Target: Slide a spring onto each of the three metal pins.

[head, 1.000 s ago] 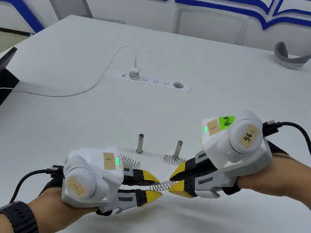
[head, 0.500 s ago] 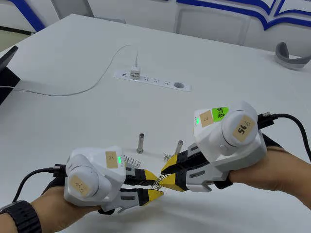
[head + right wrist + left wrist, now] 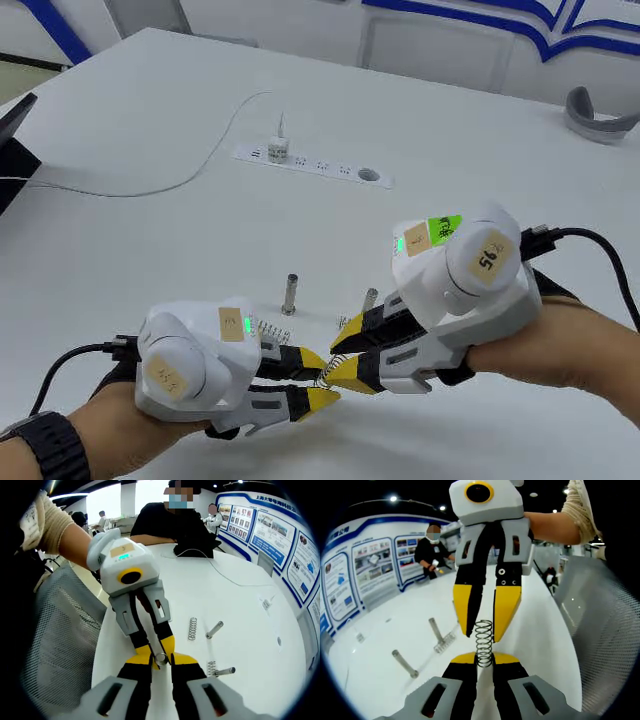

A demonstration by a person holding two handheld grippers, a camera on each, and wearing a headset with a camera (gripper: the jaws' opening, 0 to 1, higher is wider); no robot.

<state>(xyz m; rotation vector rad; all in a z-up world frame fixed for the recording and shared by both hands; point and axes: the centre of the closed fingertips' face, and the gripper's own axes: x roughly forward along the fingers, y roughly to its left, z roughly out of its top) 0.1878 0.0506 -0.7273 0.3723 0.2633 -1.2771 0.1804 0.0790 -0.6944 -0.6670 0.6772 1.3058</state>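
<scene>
The left claw [image 3: 324,380] and right claw [image 3: 338,360] both clench one spring [image 3: 484,641]. Beyond it, two pins [image 3: 288,293] [image 3: 369,298] stand on the tabletop [image 3: 180,130], two loose springs [image 3: 192,628] [image 3: 211,667] beside them.

L gripper [image 3: 314,381] and R gripper [image 3: 343,360] met tip to tip low in frame, w/ a short spring [image 3: 327,372] bridging their yellow jaws. Behind them 2 pins stood upright on the white table [image 3: 150,110]: left pin [image 3: 291,294] in the clear, right pin [image 3: 369,298] partly behind R gripper. A loose spring [image 3: 268,331] lay just beside L gripper. Further back sat a power strip [image 3: 315,166] w/ white cable [image 3: 200,165].
</scene>
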